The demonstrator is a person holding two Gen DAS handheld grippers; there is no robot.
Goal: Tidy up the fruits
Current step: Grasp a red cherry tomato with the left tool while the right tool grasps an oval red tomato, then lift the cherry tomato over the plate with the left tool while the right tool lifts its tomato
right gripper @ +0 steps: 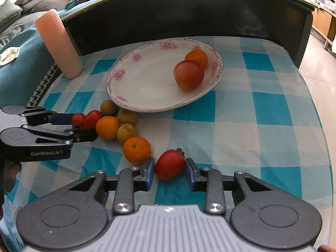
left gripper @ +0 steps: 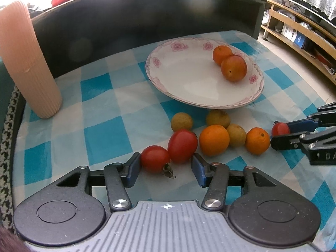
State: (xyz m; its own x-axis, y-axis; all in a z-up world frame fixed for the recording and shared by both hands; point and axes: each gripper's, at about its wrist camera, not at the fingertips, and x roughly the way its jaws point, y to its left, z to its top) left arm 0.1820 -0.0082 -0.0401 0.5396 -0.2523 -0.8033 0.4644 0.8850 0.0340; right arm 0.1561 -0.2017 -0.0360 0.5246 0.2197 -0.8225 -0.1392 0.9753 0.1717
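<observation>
The left claw [left gripper: 166, 169] stands open around two small red cherry tomatoes [left gripper: 155, 158] on the blue-and-white checked bench [left gripper: 100, 134]. The right claw [right gripper: 170, 173] stands open, straddling a third red tomato [right gripper: 169, 164], its fingers just beside the skin. Beyond them lie loose oranges [left gripper: 214, 139] and yellowish round fruits [left gripper: 181, 121]; farther back, the white floral plate [left gripper: 189, 79] holds two orange fruits [left gripper: 233, 68].

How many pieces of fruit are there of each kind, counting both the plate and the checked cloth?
Tomatoes: 4, one of them orange-red on the plate
Small oranges: 3
Yellow-brown longans: 3
Total: 10
</observation>
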